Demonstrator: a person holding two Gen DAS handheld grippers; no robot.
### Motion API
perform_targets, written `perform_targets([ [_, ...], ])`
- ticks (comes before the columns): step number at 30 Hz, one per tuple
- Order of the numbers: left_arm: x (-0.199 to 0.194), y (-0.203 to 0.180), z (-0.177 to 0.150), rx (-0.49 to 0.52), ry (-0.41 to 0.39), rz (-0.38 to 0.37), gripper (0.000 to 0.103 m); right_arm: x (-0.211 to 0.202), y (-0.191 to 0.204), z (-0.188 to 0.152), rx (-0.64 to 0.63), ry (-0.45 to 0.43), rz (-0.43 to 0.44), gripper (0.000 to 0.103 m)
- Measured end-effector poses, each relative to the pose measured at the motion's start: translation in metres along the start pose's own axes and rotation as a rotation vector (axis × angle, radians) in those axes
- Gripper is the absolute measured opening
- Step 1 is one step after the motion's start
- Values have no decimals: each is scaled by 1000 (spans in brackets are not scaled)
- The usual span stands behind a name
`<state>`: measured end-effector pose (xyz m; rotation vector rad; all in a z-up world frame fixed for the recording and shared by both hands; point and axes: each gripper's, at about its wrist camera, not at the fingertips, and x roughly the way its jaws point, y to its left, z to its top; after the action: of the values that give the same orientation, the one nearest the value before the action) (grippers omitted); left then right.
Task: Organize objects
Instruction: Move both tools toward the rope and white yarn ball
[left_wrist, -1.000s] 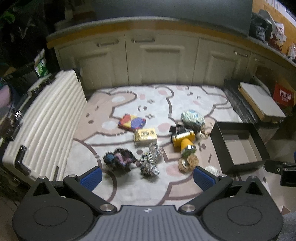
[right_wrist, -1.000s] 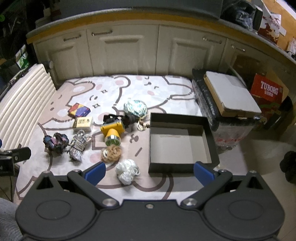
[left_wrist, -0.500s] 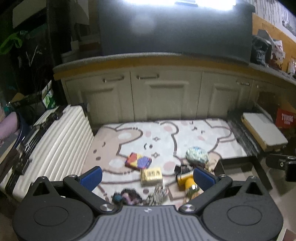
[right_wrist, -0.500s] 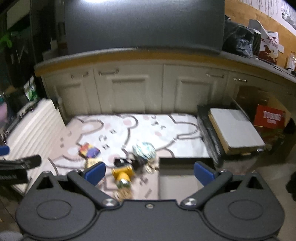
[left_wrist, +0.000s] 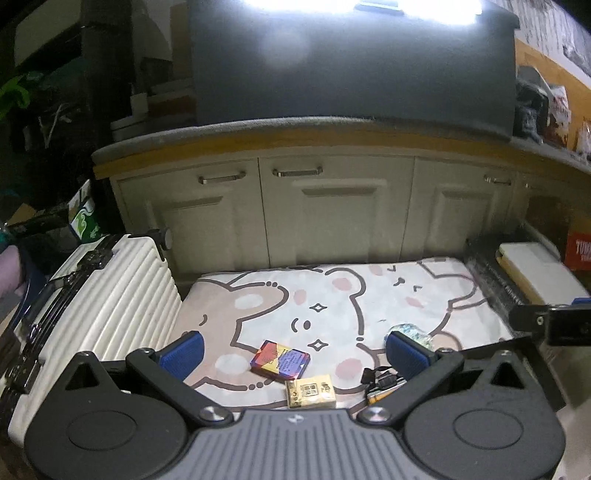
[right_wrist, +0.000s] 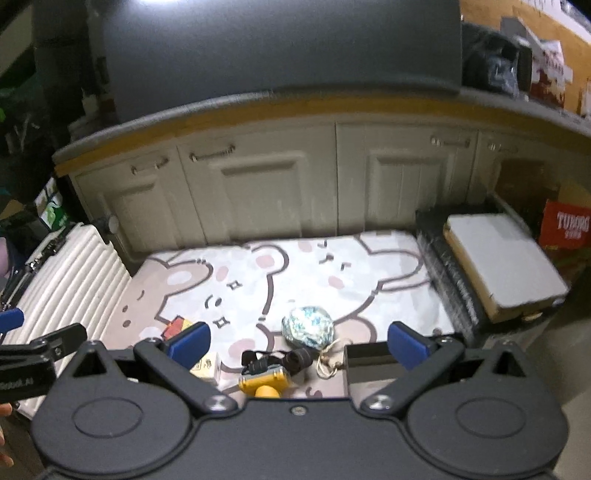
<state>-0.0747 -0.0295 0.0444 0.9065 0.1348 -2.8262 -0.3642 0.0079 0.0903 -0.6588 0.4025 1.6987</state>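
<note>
- The yellow headlamp (right_wrist: 264, 378) lies on the bear-print mat (right_wrist: 295, 273), just below and ahead of my right gripper (right_wrist: 297, 341), whose jaws stand wide and empty.
- The black box (right_wrist: 364, 356) sits just right of it, so my right side is nearer.
- My left gripper (left_wrist: 293, 350), also wide and empty, faces the yellow card box (left_wrist: 310, 390) and the colourful packet (left_wrist: 279, 360) beyond.

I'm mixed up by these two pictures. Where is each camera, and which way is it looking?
Left wrist: on the left hand-held gripper, open, facing the cabinets over the bear rug; the white suitcase lies left.
Right wrist: on the right hand-held gripper, open, facing the same way; the black box sits ahead.
Both show the rug, colourful box and yellow headlamp.
</note>
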Motion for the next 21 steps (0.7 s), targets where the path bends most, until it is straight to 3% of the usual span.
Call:
perform_targets([
  [10,64,-10,-22,88,93,-35,103,63,-11,-36,61,81,-90,103],
  [15,99,-15,-39,123,207,-82,103,87,-18,-58,91,175,-87,103],
  [21,133,-9,-60,125,344,-61,103,113,-25,-82,143,311,-109,103],
])
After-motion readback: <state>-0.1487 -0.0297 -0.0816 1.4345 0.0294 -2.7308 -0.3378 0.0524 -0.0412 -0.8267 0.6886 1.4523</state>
